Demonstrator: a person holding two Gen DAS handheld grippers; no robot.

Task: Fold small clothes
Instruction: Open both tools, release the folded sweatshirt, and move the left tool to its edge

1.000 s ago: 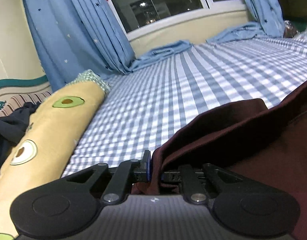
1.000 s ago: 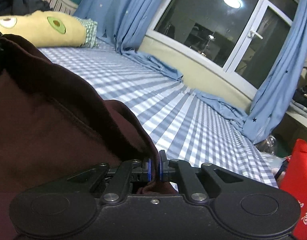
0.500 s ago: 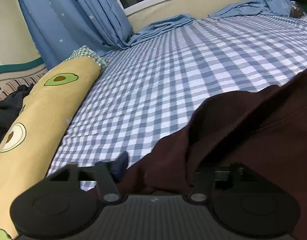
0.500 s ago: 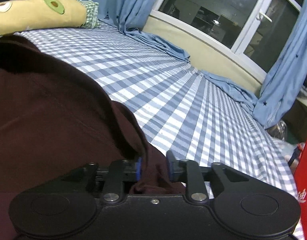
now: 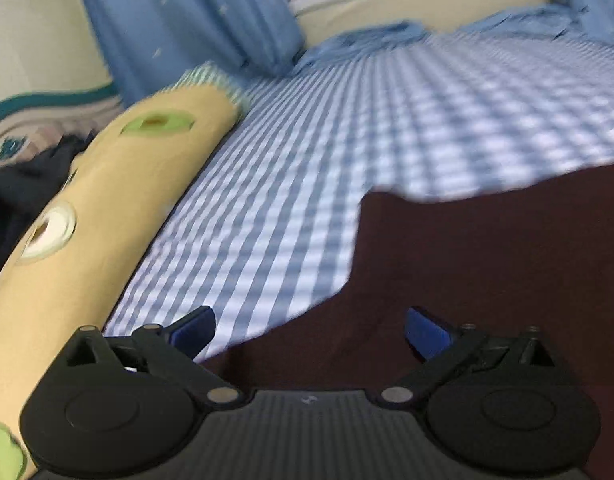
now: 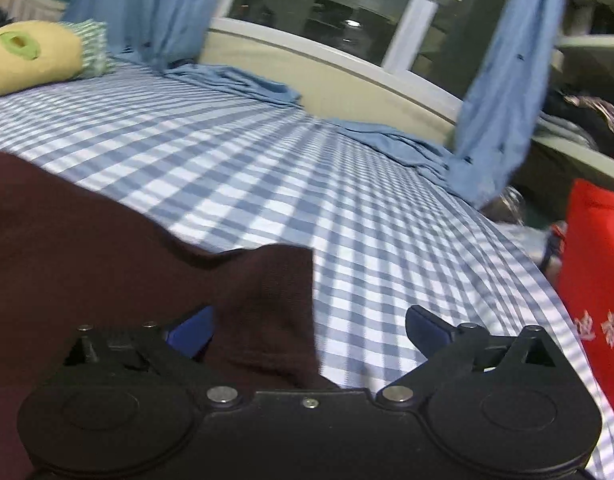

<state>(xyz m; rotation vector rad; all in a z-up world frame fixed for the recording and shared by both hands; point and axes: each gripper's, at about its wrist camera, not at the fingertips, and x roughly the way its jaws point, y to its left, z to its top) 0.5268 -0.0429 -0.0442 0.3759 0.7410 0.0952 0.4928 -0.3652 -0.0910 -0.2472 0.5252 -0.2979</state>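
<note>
Left tongs: the left gripper (image 5: 309, 330) has just been opening and its jaws now stand wide apart, holding nothing
Right tongs: the right gripper (image 6: 309, 330) has just been opening too, jaws wide apart, nothing gripped
Cloth: the dark red garment (image 5: 487, 272) lies flat on the checked bed sheet (image 5: 367, 140)
Cloth and left tongs: its edge runs between the two blue pads; the right pad (image 5: 425, 332) is over the cloth, the left pad (image 5: 193, 330) is over the sheet
Cloth and right tongs: a corner of the cloth (image 6: 263, 292) sits between the pads, nearer the left one; the other pad is over the sheet
Beside the bed sheet: a long yellow avocado pillow (image 5: 99, 216) lies to the left of the cloth, apart from it
</note>
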